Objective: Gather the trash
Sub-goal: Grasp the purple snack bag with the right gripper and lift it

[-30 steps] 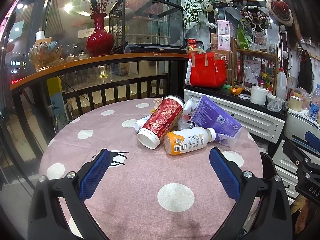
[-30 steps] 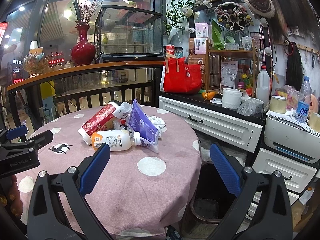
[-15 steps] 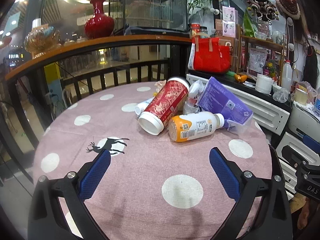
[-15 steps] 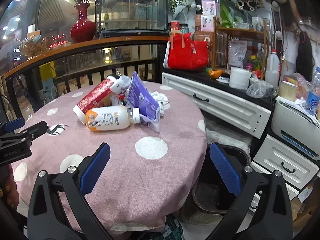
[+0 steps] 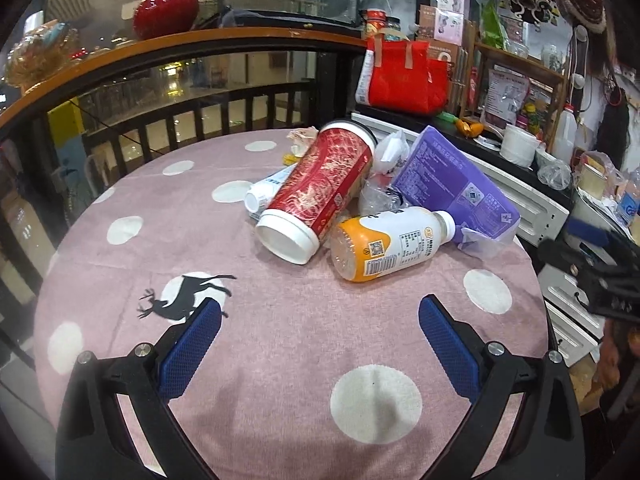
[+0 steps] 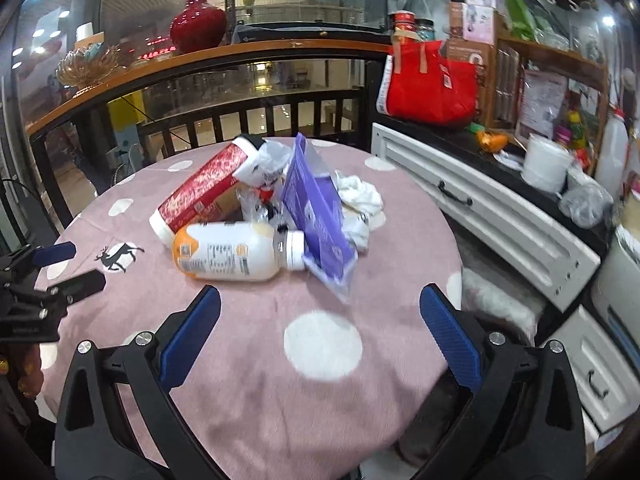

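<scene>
A pile of trash lies on the round pink polka-dot table (image 5: 280, 340): a red paper cup (image 5: 316, 192) on its side, an orange-and-white bottle (image 5: 388, 244) lying flat, a purple pouch (image 5: 452, 188), a small white bottle (image 5: 264, 192) and crumpled plastic (image 5: 388, 152). The right wrist view shows the same cup (image 6: 200, 192), bottle (image 6: 236, 256), pouch (image 6: 316, 212) and white crumpled tissue (image 6: 360, 200). My left gripper (image 5: 320, 316) is open and empty, short of the pile. My right gripper (image 6: 320, 304) is open and empty, just before the bottle and pouch.
A black railing with a wooden top rail (image 5: 200, 44) curves behind the table, bearing a red vase (image 5: 164, 12). White drawers (image 6: 500, 216) with a red bag (image 6: 428, 84) and clutter stand to the right. The gap between table and drawers (image 6: 492, 304) is dim.
Both grippers have moved forward and tilted down over the table, so the trash pile looms larger and nearer. Both stay open. The trash has not moved.
</scene>
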A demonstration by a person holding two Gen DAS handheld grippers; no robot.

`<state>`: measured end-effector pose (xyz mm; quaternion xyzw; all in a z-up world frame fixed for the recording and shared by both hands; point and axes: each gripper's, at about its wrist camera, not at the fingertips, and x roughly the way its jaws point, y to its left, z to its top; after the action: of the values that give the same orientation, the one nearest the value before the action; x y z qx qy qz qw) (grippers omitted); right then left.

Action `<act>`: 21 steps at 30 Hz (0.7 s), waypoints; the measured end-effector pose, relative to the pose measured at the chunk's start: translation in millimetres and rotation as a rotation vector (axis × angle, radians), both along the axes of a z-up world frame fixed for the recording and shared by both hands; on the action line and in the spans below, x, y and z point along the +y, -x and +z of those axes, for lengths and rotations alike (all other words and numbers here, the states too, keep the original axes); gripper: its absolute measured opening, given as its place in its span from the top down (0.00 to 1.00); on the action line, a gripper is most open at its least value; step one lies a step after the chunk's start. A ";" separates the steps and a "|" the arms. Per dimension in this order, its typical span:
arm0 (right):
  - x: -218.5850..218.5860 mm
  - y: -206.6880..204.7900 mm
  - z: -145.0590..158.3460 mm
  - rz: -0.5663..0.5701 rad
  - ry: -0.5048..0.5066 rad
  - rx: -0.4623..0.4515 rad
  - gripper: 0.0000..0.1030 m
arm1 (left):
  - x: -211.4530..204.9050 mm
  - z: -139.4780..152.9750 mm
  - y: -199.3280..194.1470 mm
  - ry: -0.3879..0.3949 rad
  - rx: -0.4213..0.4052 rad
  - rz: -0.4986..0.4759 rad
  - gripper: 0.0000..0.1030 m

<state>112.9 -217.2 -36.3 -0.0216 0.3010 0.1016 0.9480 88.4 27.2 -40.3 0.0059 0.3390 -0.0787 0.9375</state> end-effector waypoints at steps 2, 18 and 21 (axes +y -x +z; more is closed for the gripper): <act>4.0 -17.3 1.7 0.016 0.031 -0.008 0.05 | -3.3 -0.4 -5.0 -0.010 0.001 -0.014 0.05; 10.5 -103.9 -30.0 0.147 0.039 0.155 0.98 | -6.7 -15.1 -37.8 -0.003 0.105 -0.095 0.05; 10.2 -101.1 -25.9 0.165 0.027 0.145 0.99 | -15.6 -10.5 -45.4 -0.032 0.097 -0.159 0.06</act>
<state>214.0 -207.0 -62.1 -0.0517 0.3673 0.1763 0.9118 133.8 11.6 -50.8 0.0442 0.3837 -0.1476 0.9105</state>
